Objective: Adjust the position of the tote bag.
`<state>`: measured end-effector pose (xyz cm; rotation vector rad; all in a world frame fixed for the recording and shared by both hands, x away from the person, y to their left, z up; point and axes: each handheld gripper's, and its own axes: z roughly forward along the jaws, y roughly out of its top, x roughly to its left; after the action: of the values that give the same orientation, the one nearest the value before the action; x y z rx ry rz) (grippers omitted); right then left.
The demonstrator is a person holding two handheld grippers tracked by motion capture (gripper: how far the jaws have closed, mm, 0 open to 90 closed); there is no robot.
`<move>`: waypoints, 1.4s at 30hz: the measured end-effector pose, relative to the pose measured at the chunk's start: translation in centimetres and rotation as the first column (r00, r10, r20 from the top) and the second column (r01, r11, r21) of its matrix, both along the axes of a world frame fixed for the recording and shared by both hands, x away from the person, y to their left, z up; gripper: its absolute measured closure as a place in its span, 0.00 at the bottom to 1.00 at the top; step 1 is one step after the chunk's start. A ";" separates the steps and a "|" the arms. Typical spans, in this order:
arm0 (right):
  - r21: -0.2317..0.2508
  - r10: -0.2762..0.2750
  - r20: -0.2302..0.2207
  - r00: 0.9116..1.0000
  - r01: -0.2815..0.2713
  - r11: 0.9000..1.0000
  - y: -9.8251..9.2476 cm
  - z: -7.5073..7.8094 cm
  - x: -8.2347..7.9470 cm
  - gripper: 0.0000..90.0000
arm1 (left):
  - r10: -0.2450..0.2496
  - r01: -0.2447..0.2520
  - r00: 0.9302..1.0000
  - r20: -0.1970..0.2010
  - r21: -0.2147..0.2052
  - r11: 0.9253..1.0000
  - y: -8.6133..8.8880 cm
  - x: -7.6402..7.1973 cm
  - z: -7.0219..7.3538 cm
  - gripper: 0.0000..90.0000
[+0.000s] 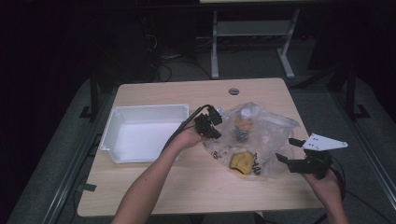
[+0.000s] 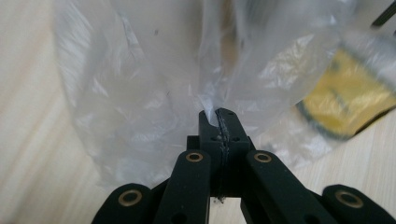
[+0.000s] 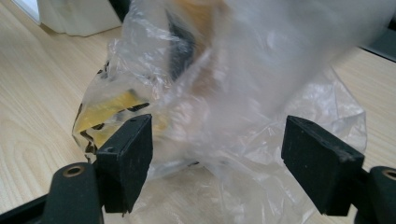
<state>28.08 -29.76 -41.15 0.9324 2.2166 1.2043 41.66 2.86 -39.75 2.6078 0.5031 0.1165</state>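
Biggest risk here, I reckon, was the bag [image 1: 254, 135] tearing or slipping: the left gripper [image 2: 218, 122] had its jaws pinched together on just a thin fold of film, so any sharp tug could've ripped it or pulled it free, and the yellow piece [image 1: 241, 162] and the other bits inside might've spilled across the table [image 1: 196, 186]. The bag sat right ahead of both grippers, between them, with the white bin [image 1: 144, 133] off behind the left one. The left forearm reached in diagonally, wrist bent toward the bag's near edge. The right gripper [image 3: 217, 161] hung low with its jaws wide apart, pads on either side of the crinkled plastic but not pressing it.
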 end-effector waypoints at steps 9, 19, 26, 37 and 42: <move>0.028 0.016 -0.015 1.000 -0.015 0.999 0.8 0.1 1.1 0.29 | 0.004 -0.004 1.000 -0.001 -0.005 1.000 0.9 -0.4 0.6 0.97; 0.033 0.071 -0.061 0.996 -0.069 0.997 2.3 0.9 3.2 0.87 | 0.019 -0.020 1.000 -0.011 -0.063 0.998 3.7 -0.9 3.0 0.85; 0.088 0.105 -0.064 0.992 -0.099 0.991 2.8 0.9 3.4 0.99 | -0.023 0.026 1.000 0.021 -0.154 0.988 4.6 -1.8 6.3 0.67; 0.076 0.138 -0.062 0.988 -0.133 0.988 3.9 0.7 3.2 0.99 | -0.085 0.104 0.992 0.098 -0.201 0.974 1.0 -2.3 8.7 0.49; 0.049 0.159 -0.055 0.986 -0.156 0.987 4.5 0.9 3.1 0.99 | -0.052 0.085 0.985 0.163 -0.203 0.976 -1.1 -1.5 10.3 0.42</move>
<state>31.13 -25.28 -40.29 0.8321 2.3569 1.3165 40.11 1.71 -29.42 2.3838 0.3488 0.2313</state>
